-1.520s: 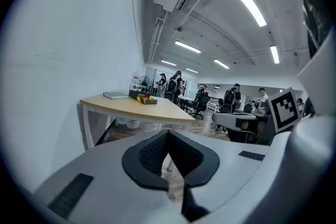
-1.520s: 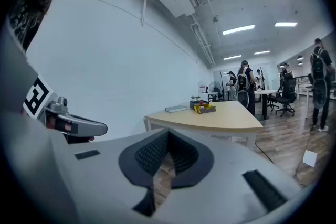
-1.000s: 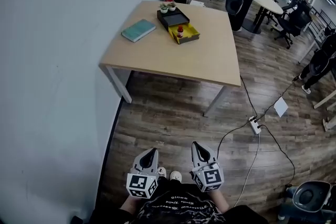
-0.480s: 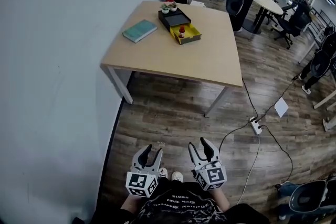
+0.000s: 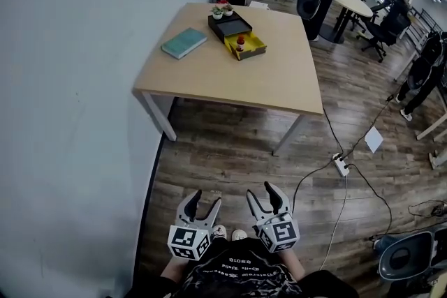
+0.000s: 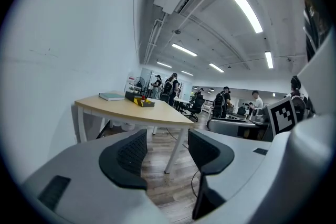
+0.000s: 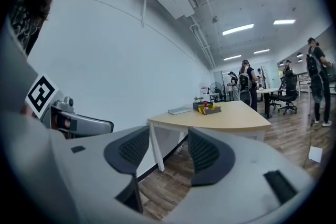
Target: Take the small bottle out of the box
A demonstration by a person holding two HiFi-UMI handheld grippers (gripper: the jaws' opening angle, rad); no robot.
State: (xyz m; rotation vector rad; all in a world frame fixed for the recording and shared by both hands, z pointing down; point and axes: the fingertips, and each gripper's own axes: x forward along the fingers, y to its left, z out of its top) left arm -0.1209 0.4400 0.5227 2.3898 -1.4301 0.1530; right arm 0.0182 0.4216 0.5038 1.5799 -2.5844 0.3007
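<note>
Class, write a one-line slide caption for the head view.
Left tool and right tool, jaws just opened and empty, face a table with a book and a bottle in a box.

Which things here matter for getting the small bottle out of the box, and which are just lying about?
For the job:
- small bottle, standing in the box
- box on the table
- left gripper and right gripper, jaws have just been opening, nothing between them

Lying about:
- book
- potted plants
- power strip on the floor
</note>
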